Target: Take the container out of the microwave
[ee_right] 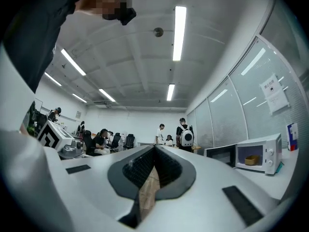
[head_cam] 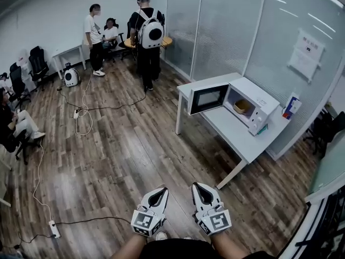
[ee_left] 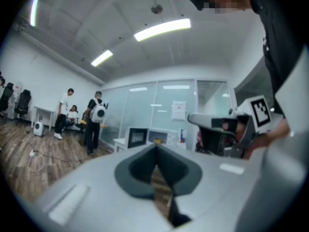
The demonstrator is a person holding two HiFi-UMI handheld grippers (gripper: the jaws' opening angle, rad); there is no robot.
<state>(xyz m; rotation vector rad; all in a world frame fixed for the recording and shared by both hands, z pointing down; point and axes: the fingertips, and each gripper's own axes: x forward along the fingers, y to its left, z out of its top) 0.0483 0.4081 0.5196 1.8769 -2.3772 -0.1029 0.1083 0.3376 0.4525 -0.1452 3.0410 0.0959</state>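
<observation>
The container [head_cam: 241,107], a small yellowish bowl, sits inside the open microwave [head_cam: 260,99] in the right half of the head view; we also see it at the right edge of the right gripper view [ee_right: 251,160]. The microwave's door [head_cam: 209,98] swings out to the left, and the oven stands on a white table [head_cam: 233,135] against the glass wall [head_cam: 226,26].

We hold both grippers at the bottom centre of the head view, over the wooden floor [head_cam: 124,155] and well apart from the table. The left gripper [head_cam: 162,190] has its jaws pressed together with nothing between them, and the right gripper [head_cam: 197,186] is likewise closed and empty.

In the upper left a person [head_cam: 148,53] wearing a white backpack [head_cam: 151,34] stands beside 2 others.
</observation>
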